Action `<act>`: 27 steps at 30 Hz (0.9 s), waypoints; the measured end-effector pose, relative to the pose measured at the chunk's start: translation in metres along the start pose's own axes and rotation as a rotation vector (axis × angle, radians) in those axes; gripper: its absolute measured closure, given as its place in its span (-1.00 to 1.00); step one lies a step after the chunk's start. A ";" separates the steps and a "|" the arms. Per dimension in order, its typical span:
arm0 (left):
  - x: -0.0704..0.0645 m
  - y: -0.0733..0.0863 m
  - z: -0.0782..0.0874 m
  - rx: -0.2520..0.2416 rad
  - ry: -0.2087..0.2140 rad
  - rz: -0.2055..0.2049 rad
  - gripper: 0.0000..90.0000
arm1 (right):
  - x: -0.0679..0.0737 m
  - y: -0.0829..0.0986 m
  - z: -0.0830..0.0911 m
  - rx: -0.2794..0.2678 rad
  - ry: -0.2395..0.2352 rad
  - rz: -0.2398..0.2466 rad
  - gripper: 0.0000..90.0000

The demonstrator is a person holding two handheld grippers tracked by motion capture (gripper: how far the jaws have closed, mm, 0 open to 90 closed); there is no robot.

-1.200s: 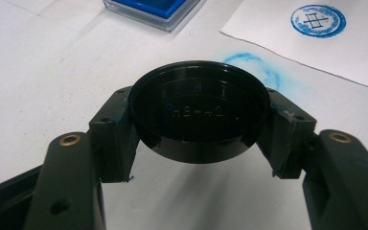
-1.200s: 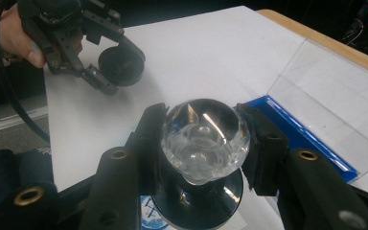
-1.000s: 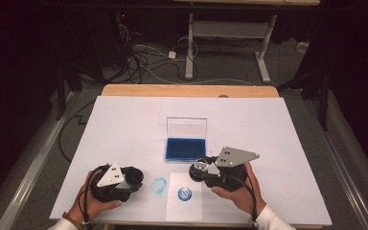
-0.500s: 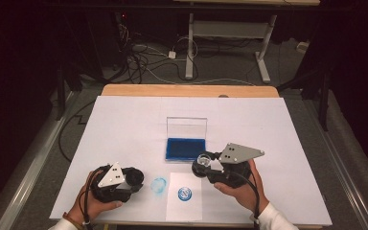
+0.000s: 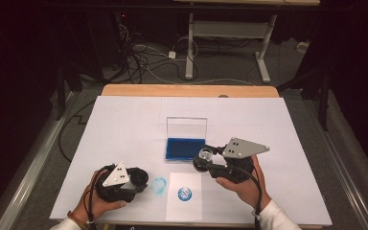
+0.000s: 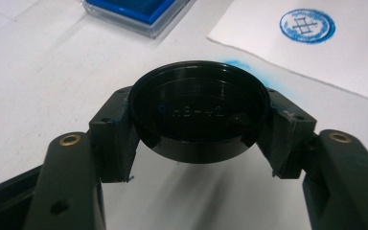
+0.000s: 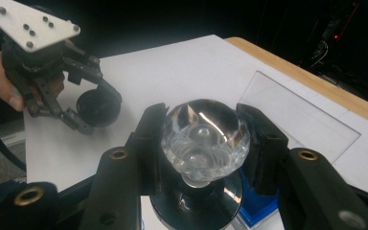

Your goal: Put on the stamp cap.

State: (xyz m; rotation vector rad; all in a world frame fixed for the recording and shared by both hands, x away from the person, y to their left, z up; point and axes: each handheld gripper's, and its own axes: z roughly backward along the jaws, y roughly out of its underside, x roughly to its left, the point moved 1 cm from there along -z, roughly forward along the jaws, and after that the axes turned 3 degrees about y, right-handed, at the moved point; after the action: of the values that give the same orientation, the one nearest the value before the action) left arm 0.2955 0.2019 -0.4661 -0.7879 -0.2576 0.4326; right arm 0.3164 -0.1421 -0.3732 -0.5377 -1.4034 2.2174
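Right tool [image 5: 205, 160] closed on the faceted clear-glass knob of a round stamp with a black base [image 7: 202, 139]; jaws flank the knob on both sides, the black base hanging below them. In the high view the stamp sits in the air at the near right corner of the open blue ink pad in its clear plastic case [image 5: 186, 147], lid standing upright behind the pad.

Left tool [image 5: 141, 178] closed on a round black plastic cap [image 6: 199, 112], gripped at its rim from both sides, hollow side facing the camera. It is held low over the white-covered desk [image 5: 287, 134], just left of a faint blue smudge [image 5: 158, 186].

A white paper sheet bearing a round blue stamp print [image 5: 185, 193] lies between the two hands, near the front edge.

Key relation: the cap lies to the left of the stamp and lower, across the paper sheet. The stamp's axis stands roughly upright, knob up, base down. Judgement: if capping comes next, the two tools must meet over the paper, the cap's open side turned up to the base
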 end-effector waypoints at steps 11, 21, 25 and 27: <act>-0.002 -0.012 -0.007 -0.013 0.011 -0.004 -0.19 | -0.001 -0.011 0.002 -0.015 0.001 0.000 0.26; -0.002 -0.020 -0.013 -0.031 0.027 -0.001 -0.19 | -0.002 -0.018 -0.004 -0.019 -0.005 0.000 0.26; -0.004 -0.027 -0.017 -0.048 0.044 0.003 -0.19 | 0.000 -0.021 -0.009 -0.025 -0.014 0.002 0.26; -0.006 -0.031 -0.019 -0.056 0.054 -0.002 -0.19 | 0.003 -0.022 -0.011 -0.023 -0.021 0.003 0.26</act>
State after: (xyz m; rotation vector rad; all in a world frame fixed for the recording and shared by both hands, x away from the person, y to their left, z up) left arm 0.3060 0.1675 -0.4571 -0.8526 -0.2212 0.4030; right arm 0.3242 -0.1241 -0.3580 -0.5258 -1.4412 2.2175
